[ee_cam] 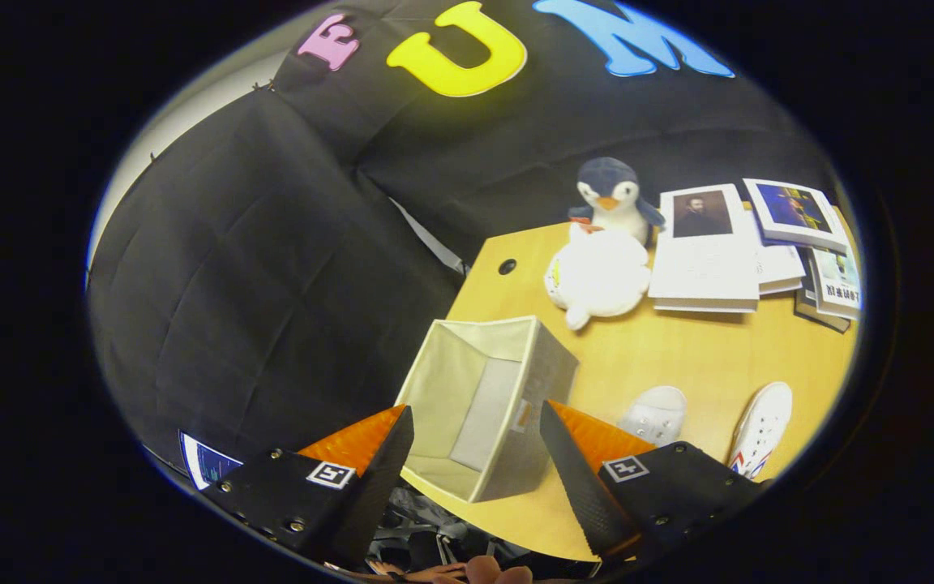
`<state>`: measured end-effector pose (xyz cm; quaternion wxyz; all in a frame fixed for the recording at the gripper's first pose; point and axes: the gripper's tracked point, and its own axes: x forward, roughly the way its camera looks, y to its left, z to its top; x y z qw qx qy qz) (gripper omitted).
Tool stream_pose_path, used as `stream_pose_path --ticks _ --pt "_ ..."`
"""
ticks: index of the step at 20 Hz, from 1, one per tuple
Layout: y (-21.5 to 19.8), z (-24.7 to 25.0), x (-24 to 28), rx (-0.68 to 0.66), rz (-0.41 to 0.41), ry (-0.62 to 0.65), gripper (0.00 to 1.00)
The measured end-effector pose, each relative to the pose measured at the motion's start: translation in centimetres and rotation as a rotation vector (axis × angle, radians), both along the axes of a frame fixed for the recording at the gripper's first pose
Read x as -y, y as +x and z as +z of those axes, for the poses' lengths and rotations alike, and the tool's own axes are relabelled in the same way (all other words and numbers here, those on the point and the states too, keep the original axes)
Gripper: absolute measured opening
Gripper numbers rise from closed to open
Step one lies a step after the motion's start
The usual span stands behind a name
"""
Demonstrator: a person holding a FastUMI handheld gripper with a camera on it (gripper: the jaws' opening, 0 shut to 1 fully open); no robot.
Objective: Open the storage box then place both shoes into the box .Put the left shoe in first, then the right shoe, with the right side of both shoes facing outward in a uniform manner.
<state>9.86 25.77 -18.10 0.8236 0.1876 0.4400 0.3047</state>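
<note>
The storage box (483, 405) sits at the near left corner of the table (661, 357), open-topped and seen from above, with its pale lining showing and nothing visible inside. The gripper (475, 454) hovers over it with its fingers spread wide, holding nothing; the box's near wall lies between them.

Both white shoes lie to the right of the box on the table: one shoe (655, 414) just beyond the right finger, the other shoe (761, 428) farther right near the table's edge, with red and blue marks on its side. Which is the left shoe cannot be told from here, so picking the wrong one first is a real risk. The box stands close to the table's edge and looks light, so a nudge while loading could push it off or tip it.

Farther off stand a white plush toy (597, 276), a penguin plush (611, 195) and a row of books (759, 251). The print on the book covers is too small to read, and no brand is legible on the shoes.
</note>
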Motion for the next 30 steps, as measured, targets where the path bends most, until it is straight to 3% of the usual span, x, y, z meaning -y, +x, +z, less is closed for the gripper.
stream_pose_path --ticks 5,17,30 --pt "-1.1 -4.5 4.3 -0.104 -0.088 -0.047 0.95" --pt "-4.4 -16.5 10.8 -0.337 -0.126 -0.292 0.95" --pt "-4.9 -22.3 9.9 -0.388 -0.024 -0.482 0.93"
